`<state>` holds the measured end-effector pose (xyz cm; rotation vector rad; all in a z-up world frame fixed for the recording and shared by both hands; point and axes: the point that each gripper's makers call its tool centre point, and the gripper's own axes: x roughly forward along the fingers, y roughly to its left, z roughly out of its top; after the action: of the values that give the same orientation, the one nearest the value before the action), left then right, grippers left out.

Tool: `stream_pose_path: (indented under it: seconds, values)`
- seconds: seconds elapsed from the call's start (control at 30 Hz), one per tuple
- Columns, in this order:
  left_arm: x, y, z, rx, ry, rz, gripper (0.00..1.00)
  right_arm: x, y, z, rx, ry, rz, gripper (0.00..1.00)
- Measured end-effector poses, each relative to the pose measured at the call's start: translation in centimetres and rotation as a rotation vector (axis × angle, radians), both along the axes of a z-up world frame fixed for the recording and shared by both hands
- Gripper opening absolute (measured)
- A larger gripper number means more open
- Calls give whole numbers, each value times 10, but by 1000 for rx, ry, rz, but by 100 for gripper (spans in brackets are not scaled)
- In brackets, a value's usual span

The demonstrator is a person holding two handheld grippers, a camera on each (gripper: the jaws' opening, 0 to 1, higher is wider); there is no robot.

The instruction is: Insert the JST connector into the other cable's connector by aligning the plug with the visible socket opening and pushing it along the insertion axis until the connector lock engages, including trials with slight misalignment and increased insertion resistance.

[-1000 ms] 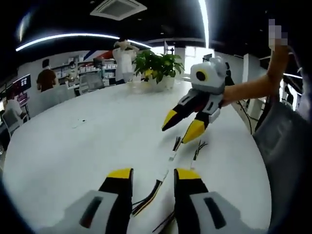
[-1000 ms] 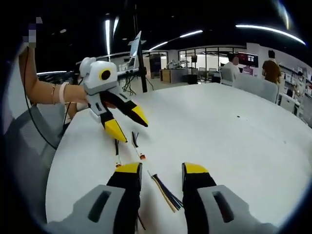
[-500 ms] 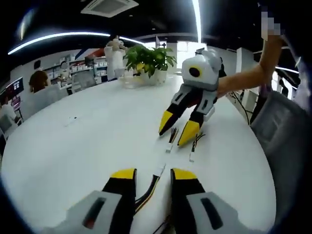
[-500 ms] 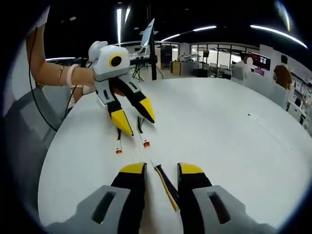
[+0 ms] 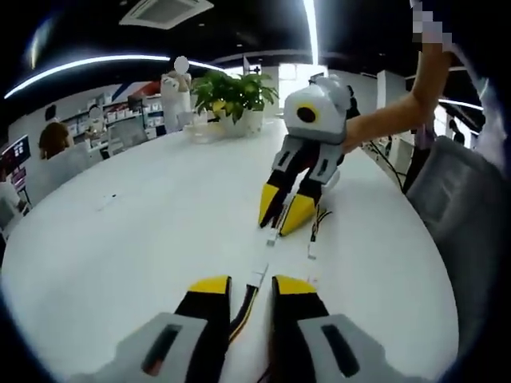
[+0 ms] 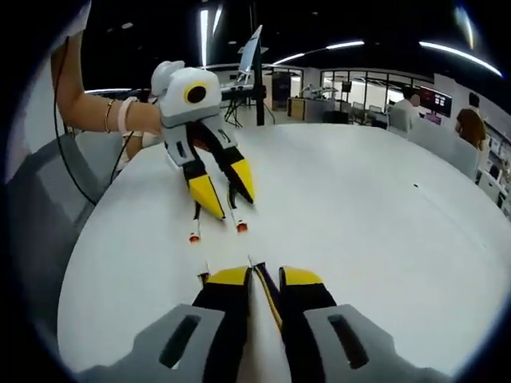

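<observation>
White table (image 5: 120, 239), and both plugs lie out on it between the person's two hands, end to end but apart, so from where I stand the job is at the gripping stage, not yet the joining. The left tongs (image 5: 243, 281) stand narrowly around the left cable (image 5: 249, 299), just behind its white plug (image 5: 257, 275); I cannot tell whether they actually pinch it. The right tongs (image 6: 255, 273) look pressed together on the right cable (image 6: 269, 294). To do this well, I'd take each wire close behind its plug so it can't buckle, lift both a little, square the plug to the socket (image 5: 271, 236), then push straight along that line until the catch takes. If it binds, back off and re-square rather than force it. Counting: two tongs, three cable ends including a spare cable (image 5: 310, 249) lying beside, one potted plant (image 5: 231, 92).
</observation>
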<state>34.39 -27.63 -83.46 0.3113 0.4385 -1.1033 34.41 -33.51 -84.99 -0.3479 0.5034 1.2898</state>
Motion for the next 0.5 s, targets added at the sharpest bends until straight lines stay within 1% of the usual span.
stream_pose_path:
  seconds: [0.1,0.23,0.3,0.43,0.5]
  values:
    - [3,-1,1,-23,1,1,13,0,1,1,10,2,5,11]
    - [3,-3,2,-26,-10,-11,10,-2,3,1,13,-1,25,10]
    - [3,-4,-1,-34,11,-11,10,-1,4,2,17,1,25,10]
    - [1,-6,-6,-17,4,-31,9,0,4,2,14,-6,30,8]
    - [0,-9,-5,-18,4,-39,9,0,5,2,16,-6,33,7]
